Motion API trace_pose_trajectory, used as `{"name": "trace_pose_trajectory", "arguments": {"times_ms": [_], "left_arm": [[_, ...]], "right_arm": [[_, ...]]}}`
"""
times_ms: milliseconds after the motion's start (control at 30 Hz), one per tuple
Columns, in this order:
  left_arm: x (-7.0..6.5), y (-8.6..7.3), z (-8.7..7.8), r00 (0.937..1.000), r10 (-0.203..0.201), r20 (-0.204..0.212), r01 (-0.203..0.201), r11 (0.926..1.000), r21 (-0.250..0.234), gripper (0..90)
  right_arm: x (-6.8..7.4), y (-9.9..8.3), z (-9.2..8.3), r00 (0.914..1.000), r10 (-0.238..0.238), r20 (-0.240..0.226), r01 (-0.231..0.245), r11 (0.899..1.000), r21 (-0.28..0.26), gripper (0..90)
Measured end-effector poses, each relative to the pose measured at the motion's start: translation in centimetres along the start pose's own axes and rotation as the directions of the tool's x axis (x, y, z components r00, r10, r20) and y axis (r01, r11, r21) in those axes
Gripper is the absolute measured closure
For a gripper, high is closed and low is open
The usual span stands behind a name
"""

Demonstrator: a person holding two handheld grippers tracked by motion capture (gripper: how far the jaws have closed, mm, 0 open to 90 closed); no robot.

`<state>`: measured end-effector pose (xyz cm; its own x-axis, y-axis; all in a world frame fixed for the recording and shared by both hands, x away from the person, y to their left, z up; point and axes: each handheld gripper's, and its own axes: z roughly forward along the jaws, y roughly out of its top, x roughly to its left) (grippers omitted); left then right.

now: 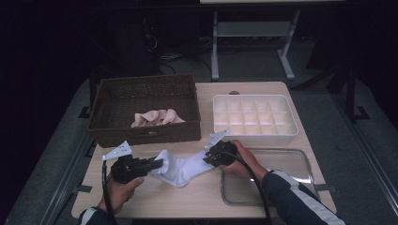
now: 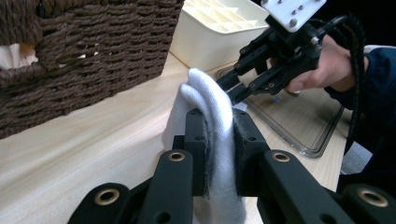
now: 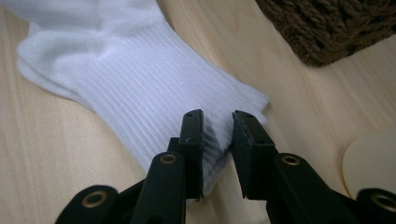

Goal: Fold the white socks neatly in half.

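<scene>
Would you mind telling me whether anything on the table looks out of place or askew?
Nothing looks damaged or spilled. The white sock lies bent and bunched on the table, pinched at either end by the left tongs and right tongs. A beige cloth lies crumpled in the wicker basket.

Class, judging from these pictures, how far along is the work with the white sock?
Done: little; no sock shows in the divided box. In hand: the left gripper clamps one end of the white sock, while the right gripper pinches its ribbed cuff. Left, probably: folding and storing it.
</scene>
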<state>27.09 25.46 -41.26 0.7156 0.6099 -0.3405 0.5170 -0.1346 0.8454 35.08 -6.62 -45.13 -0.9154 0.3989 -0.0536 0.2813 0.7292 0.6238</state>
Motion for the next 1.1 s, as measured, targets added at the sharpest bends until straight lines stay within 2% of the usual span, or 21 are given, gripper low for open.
{"name": "trace_pose_trajectory", "arguments": {"times_ms": [267,367,400,433,567,700,733,833,933,1000,1100], "left_arm": [[-0.5,1.0,2.2,0.9999,0.009,-0.009,-0.009,0.9998,0.016,78.4],[-0.6,1.5,4.3,0.9997,0.001,-0.025,0.0,0.9994,0.036,78.4],[-0.6,1.5,4.3,0.9997,0.001,-0.025,0.0,0.9994,0.036,78.4],[-0.8,1.5,5.0,0.999,0.003,-0.046,-0.001,0.9992,0.04,78.4],[-1.3,1.5,7.4,0.9981,0.002,-0.062,0.004,0.9961,0.088,78.6],[-1.5,1.2,9.9,0.9949,0.018,-0.099,-0.004,0.9904,0.138,78.5],[-1.5,1.2,9.9,0.9949,0.018,-0.099,-0.004,0.9904,0.138,78.5],[-1.6,1.1,11.3,0.9922,0.011,-0.124,0.007,0.9895,0.144,77.9],[-1.8,1.0,12.2,0.9928,0.009,-0.119,0.009,0.9895,0.144,76.8],[-2.0,1.0,12.7,0.993,0.011,-0.118,0.006,0.9905,0.137,70.7],[-2.4,1.2,12.8,0.9866,0.056,-0.153,-0.032,0.9872,0.156,50.1]], "right_arm": [[-0.2,0.1,0.3,1.0,-0.004,-0.004,0.004,1.0,-0.021,73.8],[-0.3,0.1,0.3,0.9999,-0.016,-0.006,0.016,0.999,-0.028,73.7],[-0.3,0.1,0.3,0.9999,-0.016,-0.006,0.016,0.999,-0.028,73.7],[-0.3,0.1,0.4,0.9998,-0.016,-0.007,0.016,0.999,-0.03,73.7],[-0.4,0.1,0.4,0.9996,-0.025,-0.009,0.025,0.999,-0.033,73.6],[-0.4,0.1,0.4,0.9997,-0.024,-0.011,0.023,0.999,-0.035,73.5],[-0.4,0.1,0.4,0.9997,-0.024,-0.011,0.023,0.999,-0.035,73.5],[-0.4,0.1,0.4,0.9998,-0.017,-0.012,0.017,0.999,-0.037,73.3],[-0.4,0.1,0.4,0.9997,-0.021,-0.011,0.02,0.999,-0.035,73.0],[-0.5,0.0,0.4,0.9996,-0.025,-0.01,0.024,0.999,-0.038,72.4],[-0.5,0.0,0.4,0.9997,-0.023,-0.008,0.022,0.999,-0.039,71.1]]}}
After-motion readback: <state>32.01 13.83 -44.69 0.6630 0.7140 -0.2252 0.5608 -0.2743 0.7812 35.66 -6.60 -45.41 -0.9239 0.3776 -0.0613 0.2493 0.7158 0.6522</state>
